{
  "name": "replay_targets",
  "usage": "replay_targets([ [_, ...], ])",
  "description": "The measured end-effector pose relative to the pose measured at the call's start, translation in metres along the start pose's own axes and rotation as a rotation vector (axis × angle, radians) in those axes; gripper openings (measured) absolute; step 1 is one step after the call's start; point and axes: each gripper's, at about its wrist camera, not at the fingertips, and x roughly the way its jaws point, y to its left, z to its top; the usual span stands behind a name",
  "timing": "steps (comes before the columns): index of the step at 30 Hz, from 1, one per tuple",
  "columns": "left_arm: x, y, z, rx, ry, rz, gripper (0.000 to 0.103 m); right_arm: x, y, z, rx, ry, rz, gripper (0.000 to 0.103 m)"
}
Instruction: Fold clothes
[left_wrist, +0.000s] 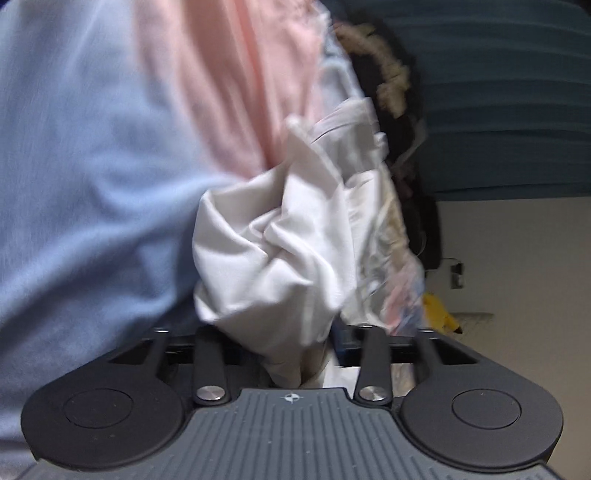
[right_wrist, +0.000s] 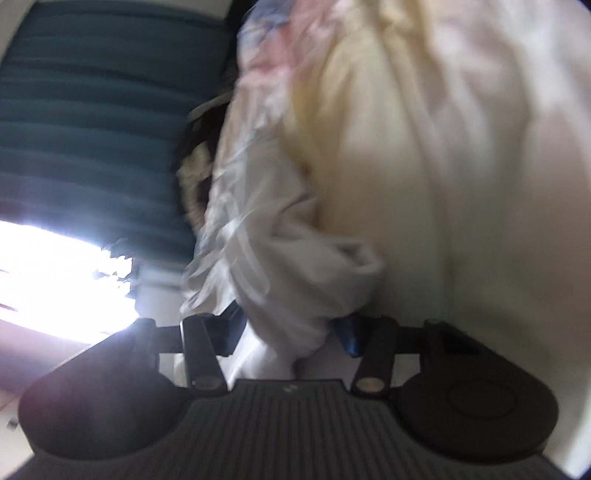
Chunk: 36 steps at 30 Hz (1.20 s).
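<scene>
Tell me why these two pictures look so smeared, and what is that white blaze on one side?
Left wrist view: motion blur smears the edges, though the white garment bunched at the left gripper stays fairly crisp. Right wrist view: far blurrier, the white cloth at the right gripper streaked; the blaze is a blown-out bright patch at left. Both fisheye lenses darken the corners.

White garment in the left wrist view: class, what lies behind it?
Behind the bunched white garment lie pink cloth, light blue cloth, a dark item with cream fringe and teal drapery. The garment covers the left gripper jaws.
</scene>
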Motion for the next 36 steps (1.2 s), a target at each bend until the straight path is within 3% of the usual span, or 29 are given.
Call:
replay_targets([
  [2,0.005,0.000,0.000,0.004,0.022,0.012,0.052,0.004,-0.007,0.001,0.020,0.001,0.009,0.054],
  [5,0.008,-0.001,-0.001,0.030,0.033,0.022,0.047,0.010,0.002,0.000,-0.063,-0.012,0.015,0.052],
  [6,0.006,-0.002,-0.002,0.047,0.020,0.025,0.032,0.009,0.004,-0.001,-0.088,-0.017,0.013,0.043],
  [7,0.002,-0.004,-0.003,0.068,0.001,0.028,0.022,0.008,0.006,-0.002,-0.110,-0.020,0.007,0.030],
  [9,-0.010,-0.015,-0.008,0.130,-0.042,0.047,0.013,0.006,0.008,-0.003,-0.153,-0.026,-0.003,0.021],
  [14,-0.048,-0.037,-0.023,0.193,-0.053,-0.025,0.010,-0.014,0.021,-0.009,-0.206,-0.036,-0.011,0.014],
  [19,-0.099,-0.039,-0.045,0.128,-0.019,-0.069,0.010,-0.068,0.048,-0.012,-0.233,-0.060,0.061,0.014],
  [27,-0.197,-0.029,-0.104,0.042,0.000,-0.096,0.010,-0.184,0.057,-0.045,-0.218,0.010,0.120,0.014],
  [31,-0.193,-0.027,-0.114,0.074,-0.017,-0.031,0.010,-0.203,0.052,-0.052,-0.183,0.025,0.099,0.014],
  [36,-0.162,-0.042,-0.092,0.059,-0.029,-0.022,0.010,-0.183,0.058,-0.043,-0.159,0.000,0.099,0.014],
])
